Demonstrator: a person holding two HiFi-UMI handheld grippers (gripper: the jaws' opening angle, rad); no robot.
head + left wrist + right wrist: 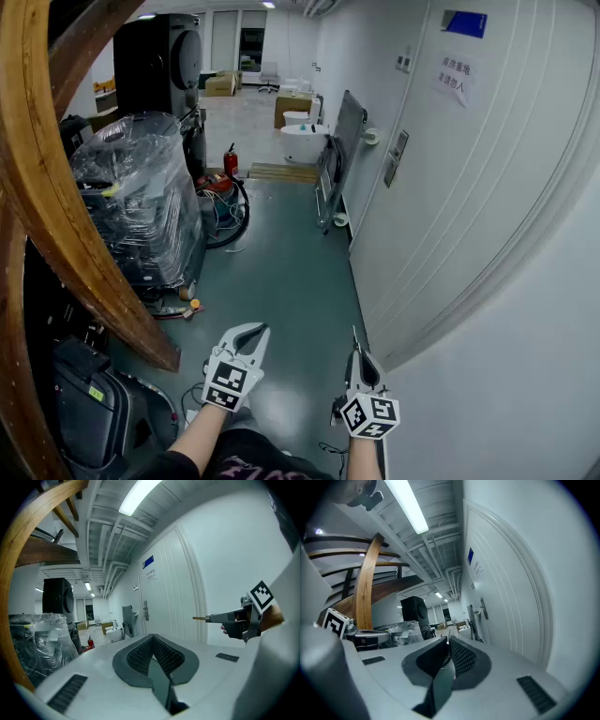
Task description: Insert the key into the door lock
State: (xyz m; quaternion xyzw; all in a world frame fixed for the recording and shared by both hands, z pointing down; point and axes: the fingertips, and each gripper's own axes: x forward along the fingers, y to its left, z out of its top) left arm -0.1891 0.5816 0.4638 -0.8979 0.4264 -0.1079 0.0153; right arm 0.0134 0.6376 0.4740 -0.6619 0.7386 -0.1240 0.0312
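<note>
The white door [469,187] fills the right side of the head view, with its metal lock plate and handle [395,157] well ahead up the corridor. That lock [146,610] shows small in the left gripper view, and the lock [483,609] appears again in the right gripper view. My right gripper [356,352] is shut on a thin brass key [354,335] that points forward along the door. The key [201,618] sticks out of the right gripper [214,618]. My left gripper [253,331] hangs beside it over the floor, pads together, holding nothing.
A plastic-wrapped machine [141,197] and a curved wooden beam [56,187] crowd the left. A black bag [84,403] sits at the lower left. A fire extinguisher [231,161], floor cables [225,211] and a leaning panel [342,150] stand further along the green floor [291,272].
</note>
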